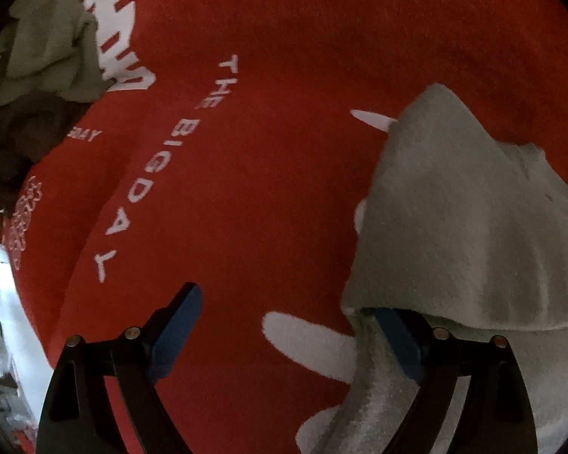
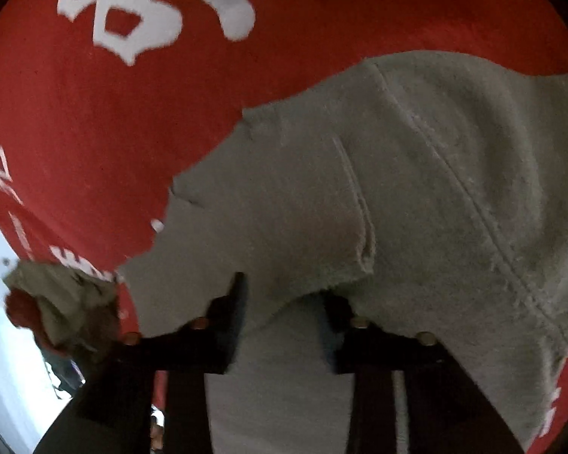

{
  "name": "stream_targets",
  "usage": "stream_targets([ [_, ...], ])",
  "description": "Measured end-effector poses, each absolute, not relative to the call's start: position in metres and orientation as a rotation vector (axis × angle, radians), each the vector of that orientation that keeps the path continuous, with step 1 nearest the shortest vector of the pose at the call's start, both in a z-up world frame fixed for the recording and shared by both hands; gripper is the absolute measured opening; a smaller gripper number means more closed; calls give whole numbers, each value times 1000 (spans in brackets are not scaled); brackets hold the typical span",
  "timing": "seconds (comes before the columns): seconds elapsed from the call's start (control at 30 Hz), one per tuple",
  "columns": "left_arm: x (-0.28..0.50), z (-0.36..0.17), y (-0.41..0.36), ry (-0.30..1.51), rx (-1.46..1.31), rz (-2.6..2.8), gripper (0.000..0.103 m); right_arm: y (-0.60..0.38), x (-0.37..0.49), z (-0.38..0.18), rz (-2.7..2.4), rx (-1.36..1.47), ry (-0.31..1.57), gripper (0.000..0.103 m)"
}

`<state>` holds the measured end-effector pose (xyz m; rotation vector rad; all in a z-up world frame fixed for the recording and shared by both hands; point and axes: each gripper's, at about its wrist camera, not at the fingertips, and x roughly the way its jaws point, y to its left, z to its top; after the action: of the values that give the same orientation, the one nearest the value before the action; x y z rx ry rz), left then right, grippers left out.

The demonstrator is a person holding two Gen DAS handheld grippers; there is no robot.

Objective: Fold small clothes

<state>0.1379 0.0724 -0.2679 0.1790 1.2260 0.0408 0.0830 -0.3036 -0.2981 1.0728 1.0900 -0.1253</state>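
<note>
On red cloth (image 1: 284, 189) — grey garment (image 1: 454, 227), another (image 1: 45, 45) apart.

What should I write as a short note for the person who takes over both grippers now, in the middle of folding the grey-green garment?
Left gripper: jaws wide apart, no grip; the grey-green garment drapes over one finger.
Right gripper: jaws partly open, garment cloth lies between them; the picture is blurred, so a real grip cannot be told.
The garment lies on the red printed cloth. A pile of other clothes waits at the far side.
Done: garment bunched, no neat fold visible.
Left: flatten it, fold it, then the pile.
</note>
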Motion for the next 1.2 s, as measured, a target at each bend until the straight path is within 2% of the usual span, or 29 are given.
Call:
stream_targets([
  [0.03,139,-266,74,1226,177,59,92,-302,88,-298,-134,1070,1101,37],
  [0.07,141,-266,77,1227,174,66,92,-299,93,-296,-136,1062,1108,7],
  [0.2,139,-269,83,1252,177,56,92,-298,89,-261,-98,934,1063,8],
  [0.3,128,-262,79,1269,223,-3,92,-316,71,-268,-162,811,1151,9],
  [0.37,118,-256,80,1274,254,-45,92,-323,63,-285,-193,831,1196,11],
  [0.43,108,-246,85,1285,258,-96,92,-332,53,-280,-227,884,1184,23],
  [0.47,104,-238,90,1287,243,-118,92,-332,50,-274,-258,866,1203,33],
  [0.57,107,-221,97,1256,181,-139,92,-314,50,-243,-183,834,1198,34],
  [0.63,120,-218,95,1229,139,-143,92,-287,71,-223,-30,773,1204,35],
  [0.77,147,-232,79,1231,94,-147,92,-208,170,-203,286,598,1235,41],
  [0.9,147,-256,71,1257,142,-153,92,-131,273,-214,440,465,1268,41],
  [1.13,139,-273,90,1290,25,-165,92,-59,339,-266,439,147,1496,41],
  [1.17,139,-273,92,1293,15,-167,92,-56,343,-275,419,146,1543,39],
  [1.2,139,-272,93,1295,10,-167,92,-59,342,-284,404,163,1585,12],
])
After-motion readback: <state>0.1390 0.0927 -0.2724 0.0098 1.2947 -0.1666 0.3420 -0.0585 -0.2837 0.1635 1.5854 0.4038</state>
